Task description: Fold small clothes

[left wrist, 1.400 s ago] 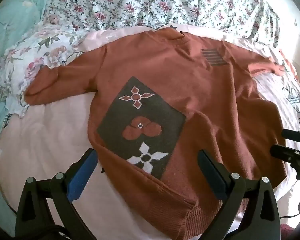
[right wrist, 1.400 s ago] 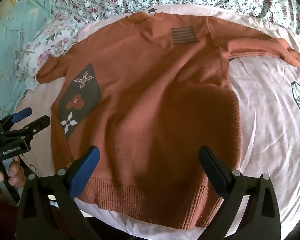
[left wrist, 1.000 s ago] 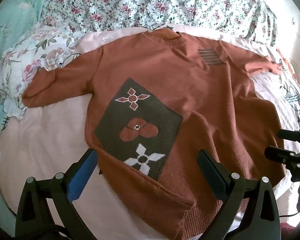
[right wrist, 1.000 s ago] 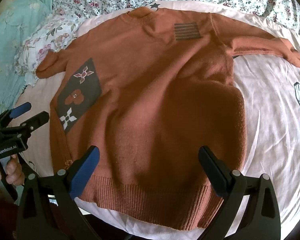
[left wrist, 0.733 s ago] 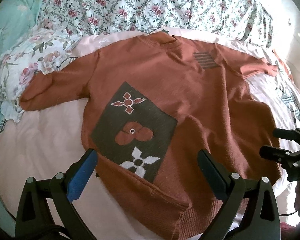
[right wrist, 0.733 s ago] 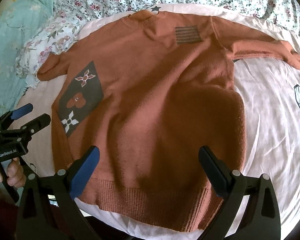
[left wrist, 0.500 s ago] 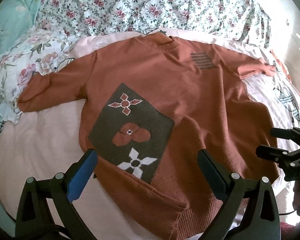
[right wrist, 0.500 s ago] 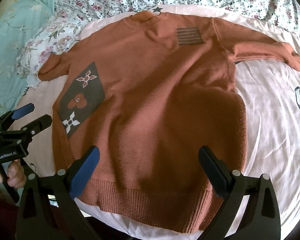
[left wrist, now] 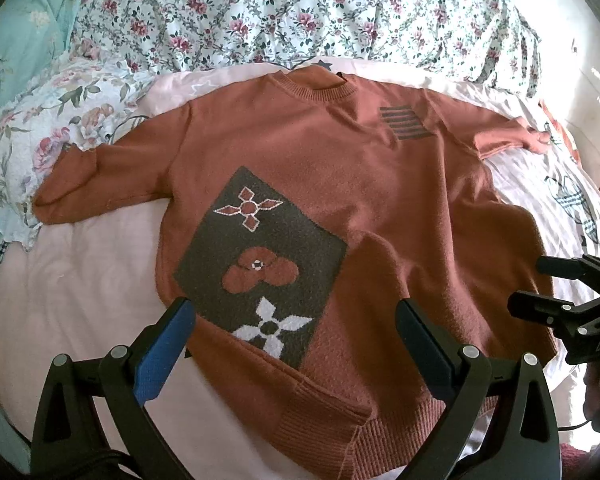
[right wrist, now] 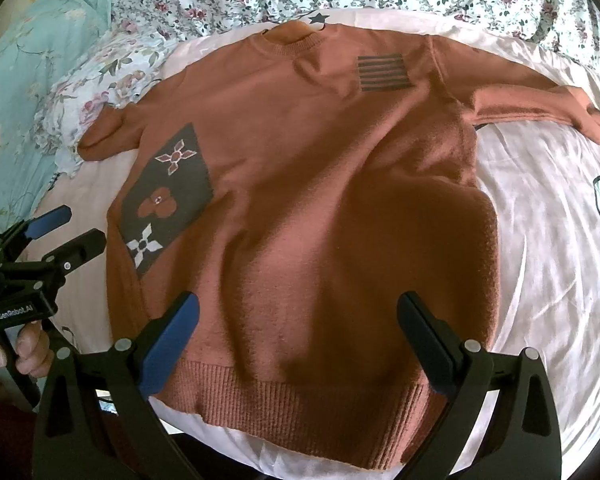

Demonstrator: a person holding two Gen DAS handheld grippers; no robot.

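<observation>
Your left gripper (left wrist: 292, 344) has its jaws spread wide, nothing between them, blue pads hanging over the lower left of the sweater (left wrist: 340, 184), above the bottom edge of the dark panel (left wrist: 260, 272). Your right gripper (right wrist: 296, 340) is likewise released, jaws wide apart, hovering over the ribbed hem (right wrist: 312, 412) near the sweater's lower middle; whether either tip touches the knit cannot be told. Seen from the right wrist view, the left gripper sits off the sweater's left edge with a hand (right wrist: 20, 352) wrapped on its grip. The sweater, rust-orange, lies face up and spread flat on a pale pink sheet (left wrist: 80, 288), neckline (left wrist: 312, 86) at the far end, hem nearest you. Dark panel carries three motifs: an outlined four-petal flower at top, an orange bloom in the middle, a white four-petal flower (left wrist: 274, 326) at the bottom. A block of dark stripes (left wrist: 406, 122) sits on the far right chest. Left sleeve (left wrist: 112, 180) reaches out onto a pale floral pillow (left wrist: 60, 120); right sleeve (right wrist: 540, 104) stretches straight out across the sheet. Hem corner on the left side is rumpled and folded up slightly. Beyond the neckline, a rose-print quilt (left wrist: 300, 12); turquoise floral fabric (right wrist: 16, 92) at far left.
</observation>
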